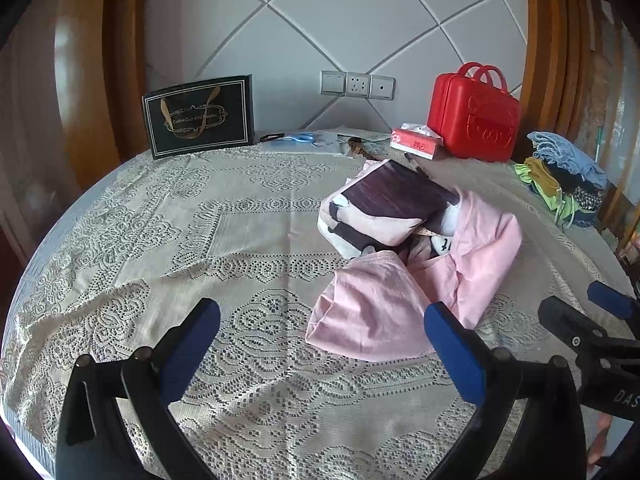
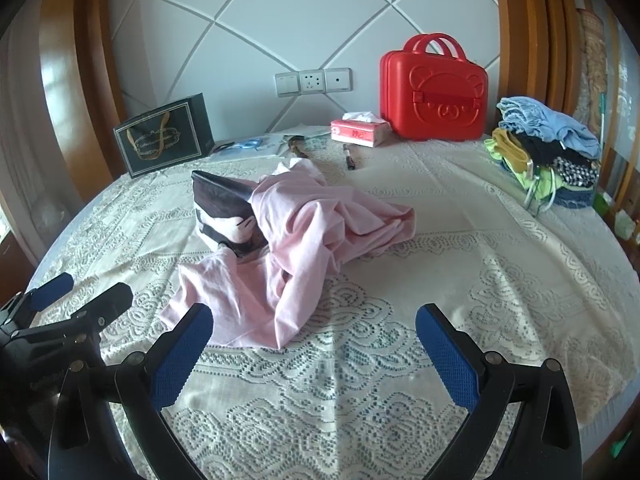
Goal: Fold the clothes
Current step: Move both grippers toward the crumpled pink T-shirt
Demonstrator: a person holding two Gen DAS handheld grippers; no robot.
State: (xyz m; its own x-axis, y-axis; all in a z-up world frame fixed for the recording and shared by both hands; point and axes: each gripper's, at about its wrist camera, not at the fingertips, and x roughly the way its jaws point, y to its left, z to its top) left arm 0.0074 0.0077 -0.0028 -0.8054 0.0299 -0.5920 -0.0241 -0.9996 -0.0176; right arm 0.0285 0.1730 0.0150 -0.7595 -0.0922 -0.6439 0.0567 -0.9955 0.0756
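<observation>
My left claw [image 1: 322,326] stands spread wide, nothing between its pads, tilted down over the lace cloth [image 1: 168,248] on the desk. The pink garment [image 1: 372,316] lies ahead and to the right of it, its near hem just beyond my right-hand pad. My right claw [image 2: 314,330] is likewise spread and empty; from it the garment [image 2: 280,248] lies ahead and slightly left, the near hem close before my left-hand pad.

The garment is crumpled in a heap, so no long axis can be read; a dark printed panel [image 2: 224,208] shows on its far left side. Neither claw touches it. I judge both about equally near, the left to the left hem, the right to the loose flap.

Containers, left to right: black gift bag [image 2: 164,136], contents not visible; tissue box [image 2: 360,130] with a tissue protruding; red case [image 2: 434,92], closed. A stack of folded clothes [image 2: 548,152] sits at far right, well apart from the garment.
</observation>
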